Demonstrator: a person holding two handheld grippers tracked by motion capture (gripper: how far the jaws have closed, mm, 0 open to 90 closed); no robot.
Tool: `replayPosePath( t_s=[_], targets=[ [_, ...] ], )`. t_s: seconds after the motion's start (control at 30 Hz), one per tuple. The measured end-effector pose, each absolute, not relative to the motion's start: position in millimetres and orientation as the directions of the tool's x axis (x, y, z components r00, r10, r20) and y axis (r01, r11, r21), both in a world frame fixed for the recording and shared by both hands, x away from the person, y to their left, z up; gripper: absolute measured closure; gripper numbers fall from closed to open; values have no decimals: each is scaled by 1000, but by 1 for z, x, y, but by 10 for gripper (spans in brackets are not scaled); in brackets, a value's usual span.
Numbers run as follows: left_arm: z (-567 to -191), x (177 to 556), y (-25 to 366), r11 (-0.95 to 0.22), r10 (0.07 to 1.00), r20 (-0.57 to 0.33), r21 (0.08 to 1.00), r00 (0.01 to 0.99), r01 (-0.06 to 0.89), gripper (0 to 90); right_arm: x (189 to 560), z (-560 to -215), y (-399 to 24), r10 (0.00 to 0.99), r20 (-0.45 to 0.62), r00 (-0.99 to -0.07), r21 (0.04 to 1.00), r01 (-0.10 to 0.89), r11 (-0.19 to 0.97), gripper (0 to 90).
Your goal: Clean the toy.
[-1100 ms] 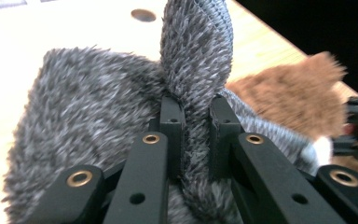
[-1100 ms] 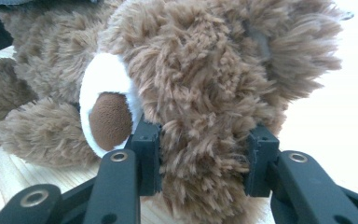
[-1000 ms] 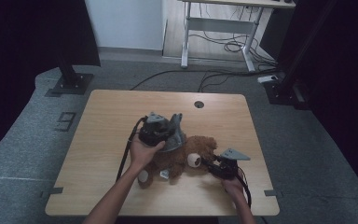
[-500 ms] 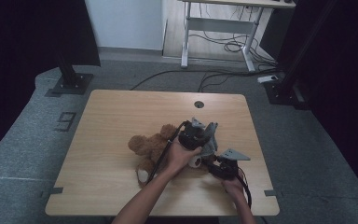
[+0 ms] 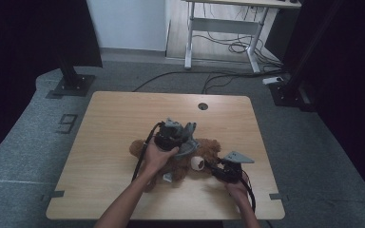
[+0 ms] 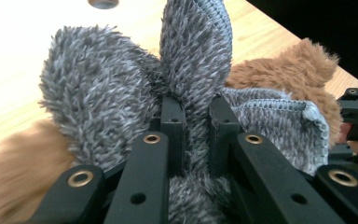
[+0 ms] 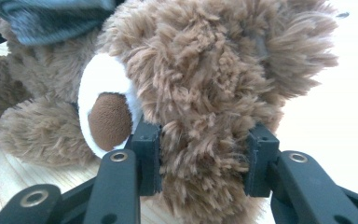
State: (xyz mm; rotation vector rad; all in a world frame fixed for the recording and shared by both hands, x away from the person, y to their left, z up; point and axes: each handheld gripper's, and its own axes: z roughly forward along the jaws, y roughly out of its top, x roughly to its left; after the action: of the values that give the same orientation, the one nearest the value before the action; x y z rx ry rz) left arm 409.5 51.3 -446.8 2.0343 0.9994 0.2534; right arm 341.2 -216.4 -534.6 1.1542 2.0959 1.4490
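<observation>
A brown teddy bear (image 5: 208,151) lies on the wooden table (image 5: 114,118), toward its front. Over the bear's body my left gripper (image 5: 178,137) holds a fluffy grey cloth (image 5: 186,138). In the left gripper view, the left gripper (image 6: 196,112) is shut on a fold of the cloth (image 6: 196,51), with the bear (image 6: 289,74) behind it. My right gripper (image 5: 213,168) comes in from the front right. In the right gripper view, the right gripper (image 7: 203,158) is shut on the bear's furry head (image 7: 205,70), beside the white muzzle (image 7: 105,112).
A round cable hole (image 5: 203,106) sits near the table's far edge. Bare tabletop spreads to the left and behind the bear. On the floor beyond are cables (image 5: 228,47), a desk frame (image 5: 218,28) and black stand bases (image 5: 71,83).
My left hand swung right over the bear with the grey cloth, then came back left and a little lower. The right gripper and the bear's head have stayed put.
</observation>
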Motion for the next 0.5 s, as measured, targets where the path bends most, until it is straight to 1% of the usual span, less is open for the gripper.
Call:
replayPosePath(
  t_s=[0.1,0.13,0.17,0.33,0.37,0.4,0.5],
  targets=[
    [-443,407,68,-317,744,-166,765,647,561,792,341,-535,-217,775,167,-610,892,428,145,578],
    [-443,407,68,-317,744,-166,765,647,561,792,341,-535,-217,775,167,-610,892,428,145,578],
    [-441,404,80,-303,750,-171,770,639,561,791,341,-535,-217,775,165,-610,893,427,146,579],
    [-442,399,111,-257,774,-186,780,605,570,789,342,-535,-217,775,171,-609,891,431,142,578],
    [-442,399,111,-257,774,-186,780,605,570,789,342,-535,-217,775,172,-608,891,431,141,578],
    [-445,398,124,-250,791,-182,775,584,580,788,342,-535,-218,775,173,-608,892,431,139,579],
    [-455,399,144,-235,815,-189,755,548,611,787,342,-536,-218,774,174,-609,892,431,138,579]
  ],
)
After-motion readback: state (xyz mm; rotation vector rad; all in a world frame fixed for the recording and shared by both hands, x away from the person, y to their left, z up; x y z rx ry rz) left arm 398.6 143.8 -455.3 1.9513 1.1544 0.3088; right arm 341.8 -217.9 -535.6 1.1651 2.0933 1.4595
